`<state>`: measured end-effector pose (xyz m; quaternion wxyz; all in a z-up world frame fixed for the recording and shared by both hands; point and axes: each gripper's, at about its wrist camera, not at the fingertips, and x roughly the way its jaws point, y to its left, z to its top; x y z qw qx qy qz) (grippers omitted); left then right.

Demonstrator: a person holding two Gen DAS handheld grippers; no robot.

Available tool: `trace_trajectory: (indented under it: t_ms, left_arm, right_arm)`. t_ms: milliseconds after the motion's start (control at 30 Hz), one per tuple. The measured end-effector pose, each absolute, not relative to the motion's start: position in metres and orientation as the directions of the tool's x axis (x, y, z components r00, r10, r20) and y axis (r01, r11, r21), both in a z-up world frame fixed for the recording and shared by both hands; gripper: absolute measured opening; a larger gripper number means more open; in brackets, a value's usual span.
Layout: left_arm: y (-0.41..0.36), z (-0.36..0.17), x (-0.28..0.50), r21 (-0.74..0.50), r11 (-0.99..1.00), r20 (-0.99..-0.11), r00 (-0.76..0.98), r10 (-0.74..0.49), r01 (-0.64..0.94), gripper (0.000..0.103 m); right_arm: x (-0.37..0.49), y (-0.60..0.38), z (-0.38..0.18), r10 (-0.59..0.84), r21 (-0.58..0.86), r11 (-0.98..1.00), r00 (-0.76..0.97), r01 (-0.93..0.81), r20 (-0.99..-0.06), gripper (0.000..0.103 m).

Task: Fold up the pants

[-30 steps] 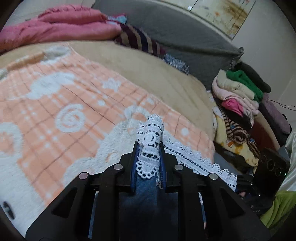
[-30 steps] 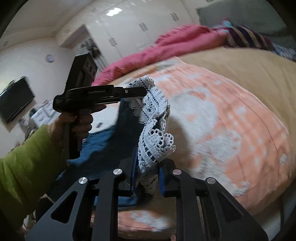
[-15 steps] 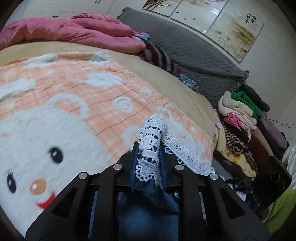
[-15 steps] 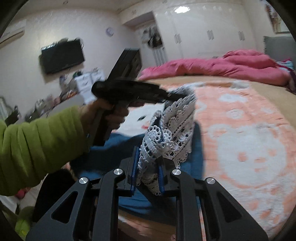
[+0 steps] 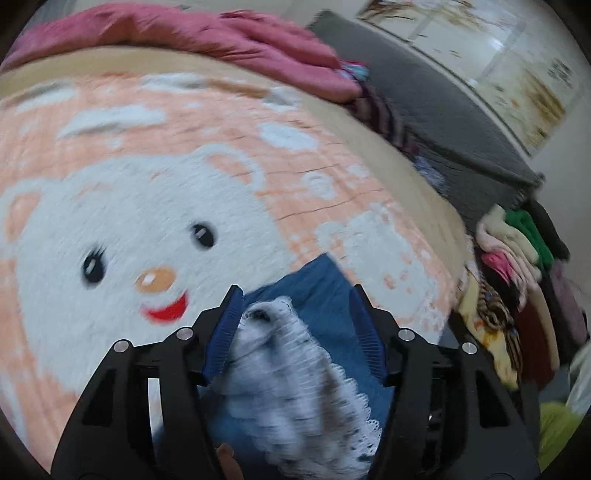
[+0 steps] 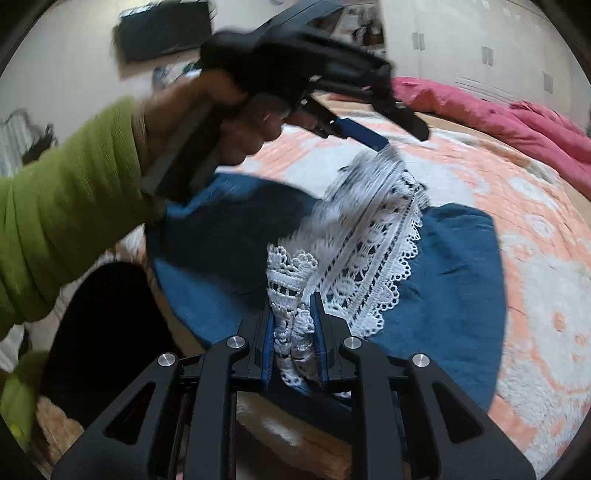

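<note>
Peach bear blanket [image 5: 155, 192] beneath blue pants [image 6: 458, 280]; wardrobes perhaps behind.

- A bedroom in a home: a wide bed [image 5: 388, 173] fills the room, spread with an orange blanket [image 5: 122, 206] showing a white bear face.
- A pink quilt [image 5: 221, 40] lies bunched along the bed's far edge, by a grey padded headboard [image 5: 443, 122].
- Folded clothes [image 5: 517, 251] pile up beside the bed.
- White wardrobe doors [image 6: 480, 48] and a wall television [image 6: 166, 26] stand beyond.
</note>
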<state>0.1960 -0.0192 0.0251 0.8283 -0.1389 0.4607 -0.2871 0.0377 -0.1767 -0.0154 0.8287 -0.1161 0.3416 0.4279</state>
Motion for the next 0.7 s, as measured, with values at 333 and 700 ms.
trace_trajectory:
  t_ms: [333, 700]
  left_arm:
    - [-0.007, -0.015, 0.184, -0.436, 0.884, -0.750, 0.474, -0.461, 0.171, 0.059]
    - [-0.016, -0.020, 0.177, -0.353, 0.909, -0.757, 0.504, -0.416, 0.220, 0.019]
  right_arm:
    - [0.026, -0.184, -0.009, 0.700, 0.122, 0.524, 0.345, -0.843, -0.625, 0.058]
    - [0.073, -0.244, -0.007, 0.609, 0.219, 0.742, 0.501, -0.634, -0.615, 0.061]
